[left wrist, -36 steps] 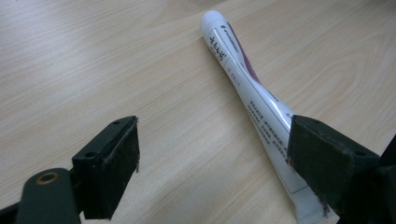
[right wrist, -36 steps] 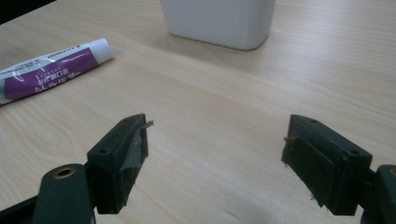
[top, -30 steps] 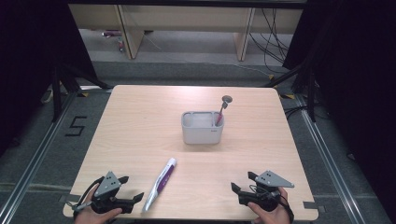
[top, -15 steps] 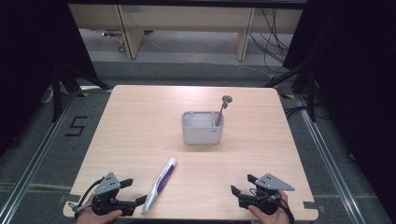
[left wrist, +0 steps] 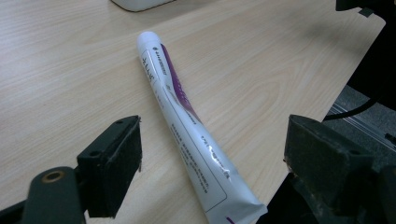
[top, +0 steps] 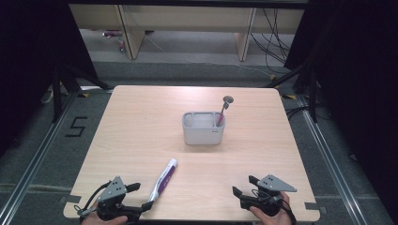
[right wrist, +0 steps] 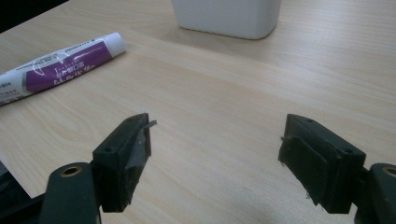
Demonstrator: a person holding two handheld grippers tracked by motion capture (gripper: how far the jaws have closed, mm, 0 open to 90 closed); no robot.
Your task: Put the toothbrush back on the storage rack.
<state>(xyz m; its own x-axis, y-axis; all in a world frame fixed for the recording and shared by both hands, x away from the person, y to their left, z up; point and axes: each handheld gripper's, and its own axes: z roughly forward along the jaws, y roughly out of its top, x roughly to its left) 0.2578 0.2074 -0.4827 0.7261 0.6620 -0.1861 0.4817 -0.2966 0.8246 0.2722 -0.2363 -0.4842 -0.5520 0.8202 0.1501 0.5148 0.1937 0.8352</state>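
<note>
A white and purple tube is seen lying flat on the wooden bench, near the front edge and left of the middle, with its capped end turned toward the far side and its crimped end toward the person. In the left gripper view the tube runs lengthwise between the two black jaws of the left tongs, its crimped end reaching level with them; the jaws are held wide apart and neither one is touching it, so nothing is grasped. In the high view the left tongs are held at the front left corner of the bench, just beside the tube's crimped end.

The right tongs are held at the front right of the bench, well apart from the tube. In the right gripper view the right tongs are likewise spread open over bare wood, with the tube seen off to the side.

A white holder is set near the middle of the bench, well apart from both tongs. A pink-handled tool with a round head is stood in its right-hand compartment, leaning slightly.
</note>
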